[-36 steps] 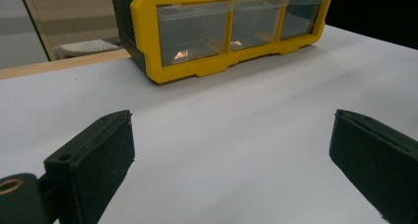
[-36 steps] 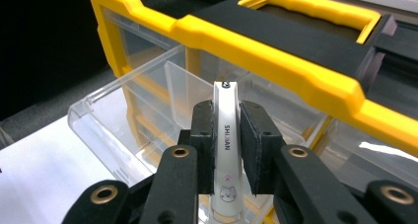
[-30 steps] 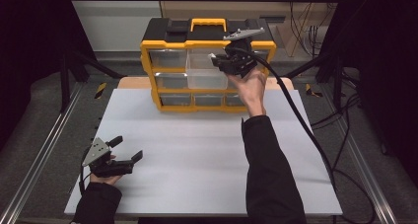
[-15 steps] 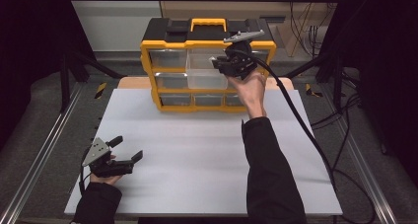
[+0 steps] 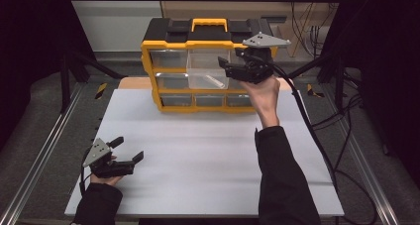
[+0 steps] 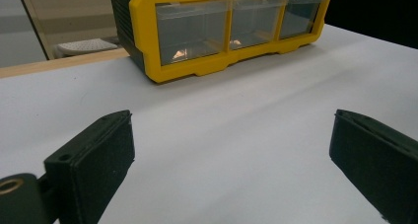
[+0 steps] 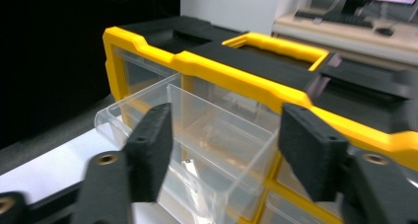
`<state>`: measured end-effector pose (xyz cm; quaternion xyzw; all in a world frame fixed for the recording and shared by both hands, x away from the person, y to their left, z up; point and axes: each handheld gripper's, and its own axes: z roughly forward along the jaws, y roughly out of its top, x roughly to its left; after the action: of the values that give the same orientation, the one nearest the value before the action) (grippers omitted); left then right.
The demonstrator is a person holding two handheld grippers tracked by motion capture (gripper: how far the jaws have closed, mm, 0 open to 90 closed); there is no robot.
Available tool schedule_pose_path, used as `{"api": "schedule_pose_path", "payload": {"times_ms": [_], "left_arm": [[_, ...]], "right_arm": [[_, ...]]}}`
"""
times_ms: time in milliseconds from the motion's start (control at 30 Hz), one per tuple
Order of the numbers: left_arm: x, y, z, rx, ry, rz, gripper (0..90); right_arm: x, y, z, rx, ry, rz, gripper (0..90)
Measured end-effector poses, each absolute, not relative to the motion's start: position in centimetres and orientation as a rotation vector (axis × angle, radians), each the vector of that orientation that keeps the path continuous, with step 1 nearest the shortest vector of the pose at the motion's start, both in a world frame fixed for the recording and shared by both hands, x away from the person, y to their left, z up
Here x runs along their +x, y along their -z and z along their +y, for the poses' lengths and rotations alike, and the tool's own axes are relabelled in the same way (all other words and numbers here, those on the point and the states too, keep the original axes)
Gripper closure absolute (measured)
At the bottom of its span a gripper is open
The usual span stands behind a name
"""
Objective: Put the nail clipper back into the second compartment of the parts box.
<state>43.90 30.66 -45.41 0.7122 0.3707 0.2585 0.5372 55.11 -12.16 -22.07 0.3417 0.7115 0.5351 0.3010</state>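
Observation:
A yellow and black drawer organizer stands at the back of the white table. Its clear top-middle drawer is pulled out, and a thin pale item lies in it. My right gripper, held up by the right hand, is at the drawer's right side. In the right gripper view the open gripper has the clear drawer just beyond its jaws, which are spread wide. My left gripper rests open at the table's front left. From the left gripper the organizer is well ahead.
The white table top spreads between the grippers. The organizer's bottom-row drawers hold small items. Metal rails run along both table sides, and a cable trails from the right gripper past the right edge.
The right gripper has shifted slightly to the right and down beside the pulled-out drawer. The left gripper has stayed put.

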Motion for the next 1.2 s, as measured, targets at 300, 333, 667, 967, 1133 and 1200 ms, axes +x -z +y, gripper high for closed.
{"api": "schedule_pose_path", "payload": {"times_ms": [300, 333, 667, 967, 1133, 1200], "left_arm": [[43.9, 45.4, 30.6, 1.701, -0.617, 0.882, 3.2], [43.9, 45.5, 30.6, 1.702, -0.616, 0.882, 3.2], [43.9, 45.5, 30.5, 1.702, -0.616, 0.88, 3.2], [43.9, 45.5, 30.4, 1.708, -0.613, 0.875, 3.2], [43.9, 45.5, 30.4, 1.706, -0.614, 0.871, 3.2], [43.9, 45.5, 30.4, 1.704, -0.613, 0.873, 3.2]], "right_arm": [[52.2, 24.0, -15.2, 0.904, -1.508, 1.831, 8.2], [51.9, 24.4, -15.5, 0.905, -1.515, 1.829, 6.3], [49.1, 30.6, -17.5, 0.919, -1.509, 1.879, 2.8], [46.8, 37.4, -20.8, 0.962, -1.573, 1.861, 3.1], [45.9, 40.2, -22.7, 0.963, -1.558, 1.9, 3.1], [45.5, 41.1, -23.2, 0.954, -1.536, 1.908, 2.9]]}}
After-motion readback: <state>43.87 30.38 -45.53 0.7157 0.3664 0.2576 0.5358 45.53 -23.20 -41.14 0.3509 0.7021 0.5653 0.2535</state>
